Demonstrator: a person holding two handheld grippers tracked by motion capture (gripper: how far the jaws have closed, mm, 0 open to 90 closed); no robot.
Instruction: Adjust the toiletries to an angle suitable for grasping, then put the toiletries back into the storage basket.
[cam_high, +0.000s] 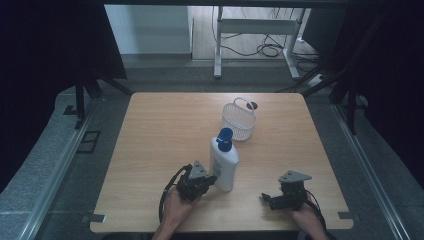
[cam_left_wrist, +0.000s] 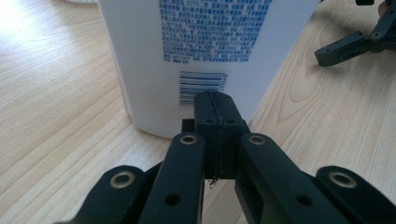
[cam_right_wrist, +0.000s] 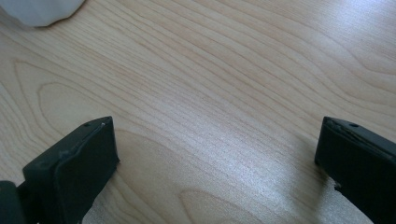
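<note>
A white lotion bottle (cam_high: 223, 164) with a blue pump cap (cam_high: 224, 135) stands upright near the middle of the wooden table (cam_high: 160, 135). My left gripper (cam_high: 210, 180) sits just left of its base, jaws pressed together with nothing between them. In the left gripper view the shut tips (cam_left_wrist: 215, 100) point at the bottle (cam_left_wrist: 196, 46) right below its barcode; whether they touch it is unclear. My right gripper (cam_high: 267, 199) rests low near the front right of the table, open. In the right gripper view its jaws (cam_right_wrist: 217, 149) stand wide over bare wood, with the bottle's base (cam_right_wrist: 37, 11) at top left.
A white wire basket (cam_high: 239, 120) with a handle stands behind the bottle, toward the table's far side. The right gripper (cam_left_wrist: 348, 46) also shows at top right in the left gripper view. Dark curtains flank the table; a metal stand (cam_high: 255, 30) is on the floor beyond.
</note>
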